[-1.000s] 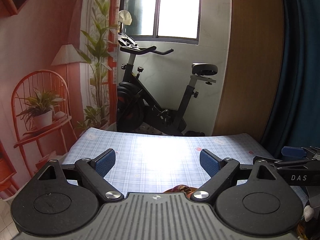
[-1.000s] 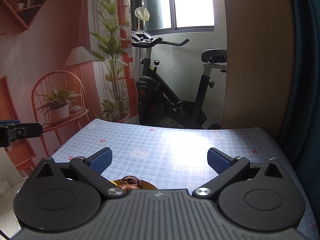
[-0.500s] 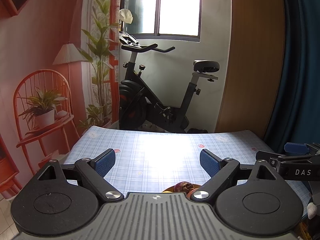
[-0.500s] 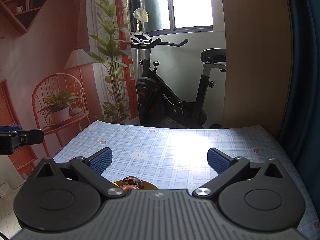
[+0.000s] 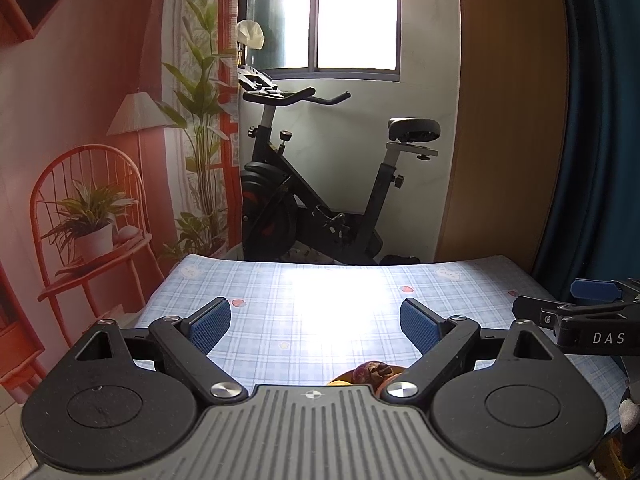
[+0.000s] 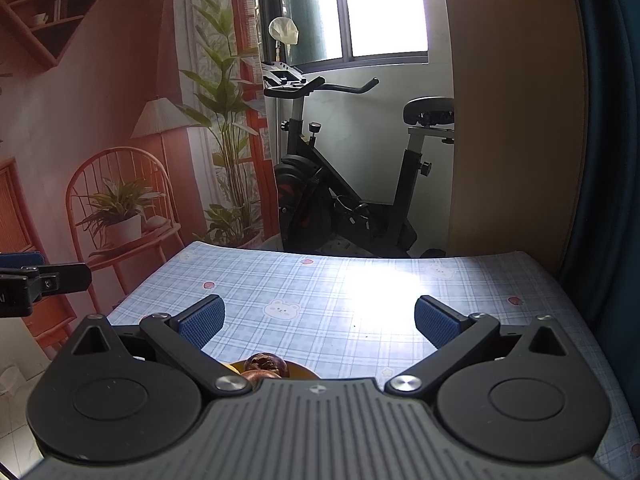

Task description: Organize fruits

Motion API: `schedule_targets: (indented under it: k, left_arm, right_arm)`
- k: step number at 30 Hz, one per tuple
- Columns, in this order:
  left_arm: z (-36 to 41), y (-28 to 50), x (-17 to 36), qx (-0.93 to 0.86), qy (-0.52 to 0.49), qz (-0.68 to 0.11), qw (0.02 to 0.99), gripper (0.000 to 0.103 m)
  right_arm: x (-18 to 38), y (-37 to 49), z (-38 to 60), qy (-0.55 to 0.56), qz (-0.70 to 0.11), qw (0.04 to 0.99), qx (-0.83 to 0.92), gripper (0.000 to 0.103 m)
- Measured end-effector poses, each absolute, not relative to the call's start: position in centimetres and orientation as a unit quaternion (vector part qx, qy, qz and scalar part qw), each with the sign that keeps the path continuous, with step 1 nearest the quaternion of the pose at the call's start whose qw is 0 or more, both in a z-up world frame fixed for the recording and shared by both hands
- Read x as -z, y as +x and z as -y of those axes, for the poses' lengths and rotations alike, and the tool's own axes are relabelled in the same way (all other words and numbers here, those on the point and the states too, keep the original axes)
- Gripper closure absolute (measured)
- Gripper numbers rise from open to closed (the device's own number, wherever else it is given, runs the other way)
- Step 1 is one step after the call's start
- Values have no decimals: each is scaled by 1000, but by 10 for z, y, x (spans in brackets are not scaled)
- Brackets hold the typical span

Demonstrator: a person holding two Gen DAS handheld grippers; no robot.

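A dark brown round fruit (image 5: 372, 371) peeks over my left gripper's body, resting on a yellow-orange dish (image 5: 394, 370) that is mostly hidden. The right wrist view shows the same fruit (image 6: 266, 363) and dish (image 6: 300, 371), low and left of centre. My left gripper (image 5: 315, 320) stands open above the table with nothing between its blue pads. Equally wide and empty, my right gripper (image 6: 318, 320) is open too. In the left wrist view the right gripper's fingers (image 5: 576, 312) reach in from the right edge. In the right wrist view the left gripper's finger (image 6: 44, 282) shows at the left edge.
The table has a blue checked cloth (image 6: 340, 292) with small bear and strawberry prints. Behind its far edge stands a black exercise bike (image 5: 320, 208). A wooden panel (image 5: 504, 120) and dark blue curtain (image 5: 600, 120) are at the right, a printed backdrop (image 5: 80, 160) at the left.
The view of the left gripper has tilted a little, so slightly more of the fruit and dish shows above its body. Both grippers stay open and in place.
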State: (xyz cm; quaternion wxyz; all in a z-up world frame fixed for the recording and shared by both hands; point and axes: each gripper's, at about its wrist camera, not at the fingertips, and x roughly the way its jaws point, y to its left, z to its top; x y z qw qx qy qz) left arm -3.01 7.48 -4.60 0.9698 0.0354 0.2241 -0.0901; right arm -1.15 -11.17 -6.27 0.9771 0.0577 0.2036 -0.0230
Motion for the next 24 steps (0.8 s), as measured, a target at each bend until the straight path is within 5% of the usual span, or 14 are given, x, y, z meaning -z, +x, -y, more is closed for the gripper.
schedule_targets:
  k: [24]
  left_arm:
    - [-75, -28, 47, 90, 29, -226, 969, 10]
  right_arm:
    - [65, -13, 111, 64, -202, 977, 19, 0]
